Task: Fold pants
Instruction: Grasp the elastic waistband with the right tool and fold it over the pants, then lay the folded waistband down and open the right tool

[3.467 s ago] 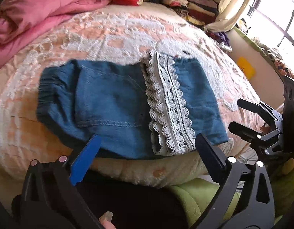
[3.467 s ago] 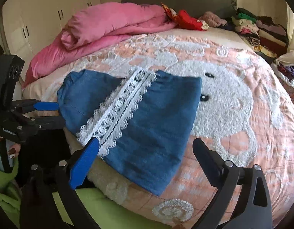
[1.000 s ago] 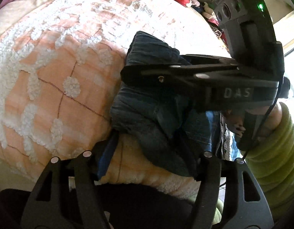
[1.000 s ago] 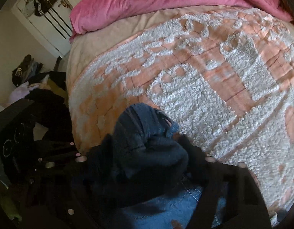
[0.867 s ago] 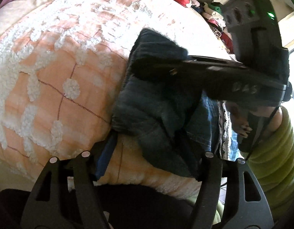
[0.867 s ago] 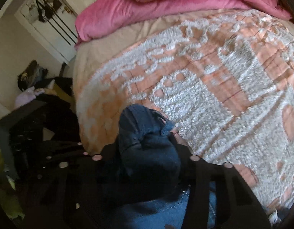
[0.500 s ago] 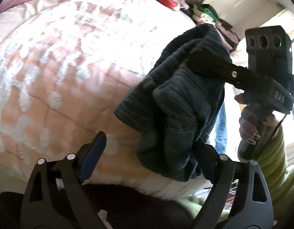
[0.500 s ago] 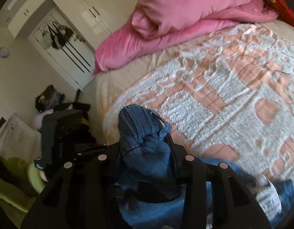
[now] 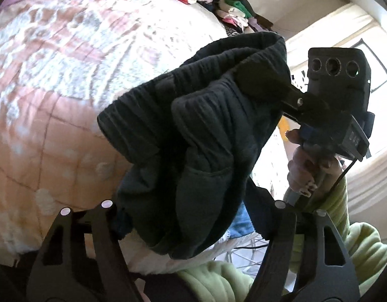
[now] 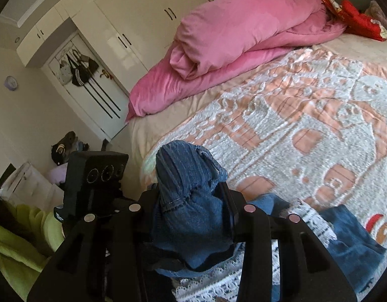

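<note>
Bedroom scene: white wardrobe [image 10: 118,25] along the far wall, a rolled-up pink duvet [image 10: 231,45] at the head of the bed [image 10: 306,125], which has a peach-and-white patterned bedspread, plus a pile of folded clothes [image 9: 233,12] off toward the window side.

Going left to right in the right wrist view: the left gripper [image 10: 113,201] sits over at the left edge of the bed. I honestly can't tell what its jaws are doing; in its own camera the pants [image 9: 193,138] hang right in front and hide the tips. It might have a bit of cloth, might not.

Next over, the right gripper [image 10: 193,211] is pressed tight on the gathered waistband end of the pants, which bunches up between its fingers. That end is lifted off the bed. The rest of the denim, with the white lace trim [image 10: 243,276], trails down and to the right, resting on the bedspread near the front edge.

So the long axis runs from the raised waistband down toward the lace end on the right. The right gripper is clearly the one carrying it, and my guess is the waistband gets carried rightward over the lace end to make the next fold.
</note>
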`<state>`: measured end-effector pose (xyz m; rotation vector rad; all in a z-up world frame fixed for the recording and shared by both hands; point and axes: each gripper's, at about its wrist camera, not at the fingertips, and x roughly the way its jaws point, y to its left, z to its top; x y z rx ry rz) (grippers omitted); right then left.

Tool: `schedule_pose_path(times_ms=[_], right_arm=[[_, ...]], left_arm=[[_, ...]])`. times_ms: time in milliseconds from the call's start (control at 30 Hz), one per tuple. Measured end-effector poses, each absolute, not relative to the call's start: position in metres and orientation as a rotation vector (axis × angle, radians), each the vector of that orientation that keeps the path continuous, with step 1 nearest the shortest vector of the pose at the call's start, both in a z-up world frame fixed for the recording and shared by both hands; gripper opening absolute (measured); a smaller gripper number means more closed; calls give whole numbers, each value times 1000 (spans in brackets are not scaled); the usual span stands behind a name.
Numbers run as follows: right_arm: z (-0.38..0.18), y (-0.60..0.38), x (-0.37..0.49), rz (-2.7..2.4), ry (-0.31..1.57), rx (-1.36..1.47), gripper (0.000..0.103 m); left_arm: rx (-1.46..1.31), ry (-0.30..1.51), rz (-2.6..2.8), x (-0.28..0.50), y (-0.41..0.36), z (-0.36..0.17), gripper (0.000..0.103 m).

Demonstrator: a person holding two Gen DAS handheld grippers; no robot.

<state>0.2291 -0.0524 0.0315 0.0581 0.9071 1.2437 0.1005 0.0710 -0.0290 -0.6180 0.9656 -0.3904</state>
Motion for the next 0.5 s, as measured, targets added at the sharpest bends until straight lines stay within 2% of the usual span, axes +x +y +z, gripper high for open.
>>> schedule_pose_path(times_ms=[300, 367, 433, 500], right_arm=[[37, -84, 225, 1186, 862, 63, 45], [39, -98, 222, 1161, 847, 80, 53], [40, -117, 216, 1104, 831, 91, 69], [34, -143, 208, 1001, 826, 96, 72]], left_arm=[[-534, 953, -422, 107, 42, -18, 60], [-517, 951, -429, 106, 35, -18, 60], [-474, 952, -447, 111, 21, -20, 60], [-435, 955, -464, 113, 10, -22, 60]])
